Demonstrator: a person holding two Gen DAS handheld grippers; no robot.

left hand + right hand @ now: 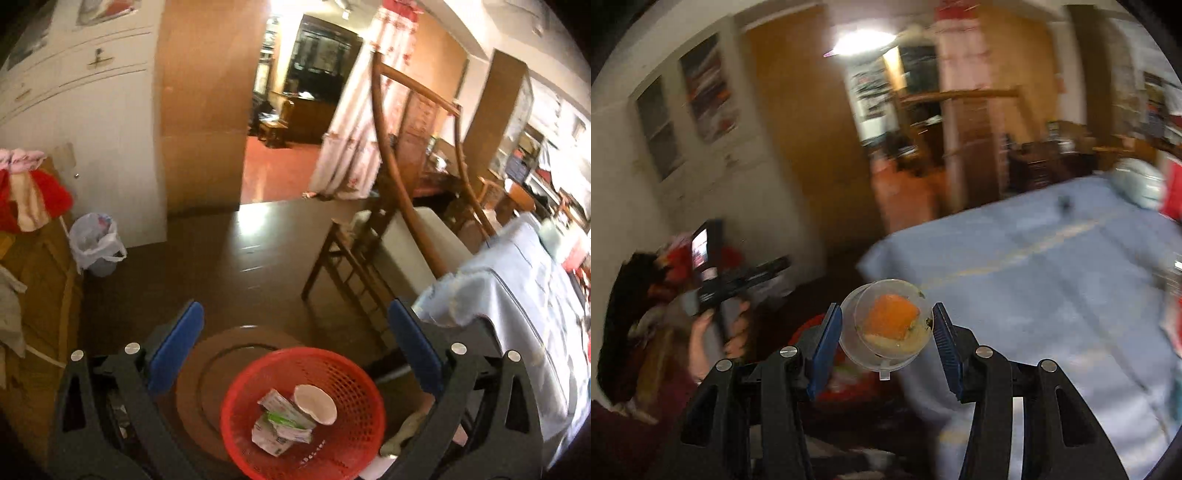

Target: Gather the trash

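Note:
In the left wrist view a red mesh basket (343, 439) sits low on a round brown stool top (207, 369). It holds a white paper cup (316, 404) and crumpled green-and-white wrappers (280, 428). My left gripper (295, 332) hangs above it, open wide, its blue pads clear of the rim. In the blurred right wrist view my right gripper (886, 332) is shut on a clear plastic cup (886, 354) with an orange scrap (892, 319) inside. The cup hangs over the edge of the blue-clothed table (1034, 277).
A wooden chair (373, 236) with a white cushion stands right of the basket, beside the blue tablecloth (517, 295). A bin lined with a white bag (96, 243) stands by the white cabinet at left. A person's hand (701, 332) holds a black handle at left.

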